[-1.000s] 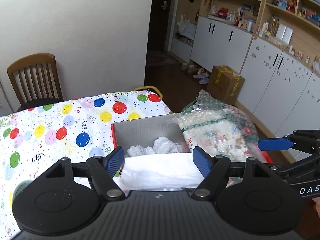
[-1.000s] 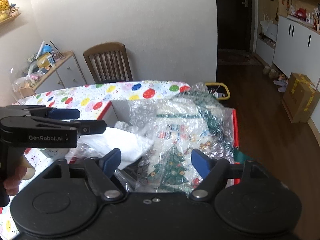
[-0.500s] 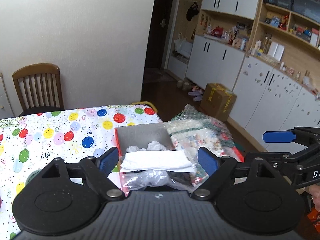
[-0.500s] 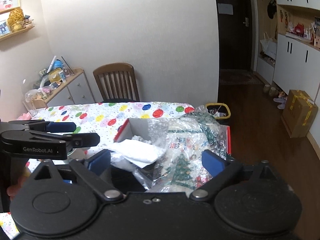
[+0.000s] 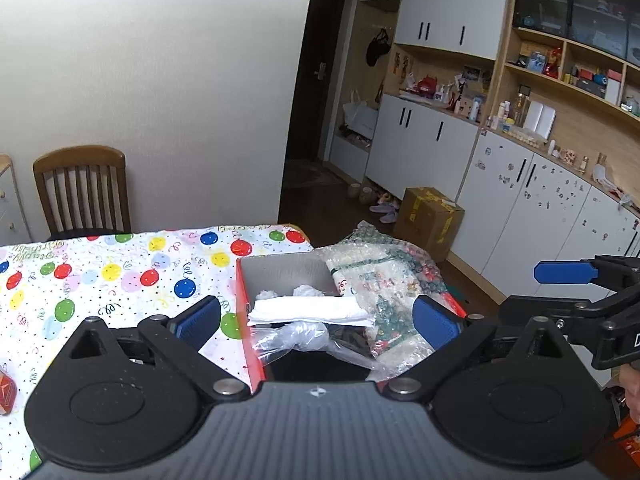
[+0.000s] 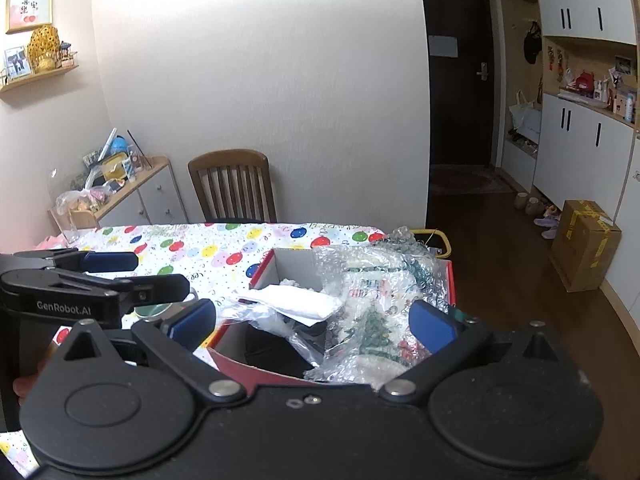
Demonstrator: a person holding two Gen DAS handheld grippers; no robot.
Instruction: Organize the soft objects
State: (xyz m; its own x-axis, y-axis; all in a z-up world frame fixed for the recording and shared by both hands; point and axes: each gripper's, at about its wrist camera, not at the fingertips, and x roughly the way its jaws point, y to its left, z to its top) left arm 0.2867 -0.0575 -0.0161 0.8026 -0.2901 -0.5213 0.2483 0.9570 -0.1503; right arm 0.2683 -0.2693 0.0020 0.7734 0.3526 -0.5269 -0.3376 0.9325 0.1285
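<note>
Fingers (image 5: pixel 436 322) of both grippers are spread wide and empty; beyond them, a red box (image 5: pixel 245 312) holds folded white cloth (image 5: pixel 308 310) and bubble wrap (image 5: pixel 384 280).

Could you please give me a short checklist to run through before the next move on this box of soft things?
1. Left gripper open and holding nothing: ok.
2. Right gripper open and holding nothing: ok.
3. Folded white cloth lies inside the red box, on top of the other contents: ok.
4. Bubble wrap with the Christmas print fully inside the box: not ok, it bulges above and over the right rim.
5. Clear plastic bag tucked in: cannot tell, its near end is hidden behind the gripper body.
6. Both grippers apart from the contents: ok, neither touches them.
</note>
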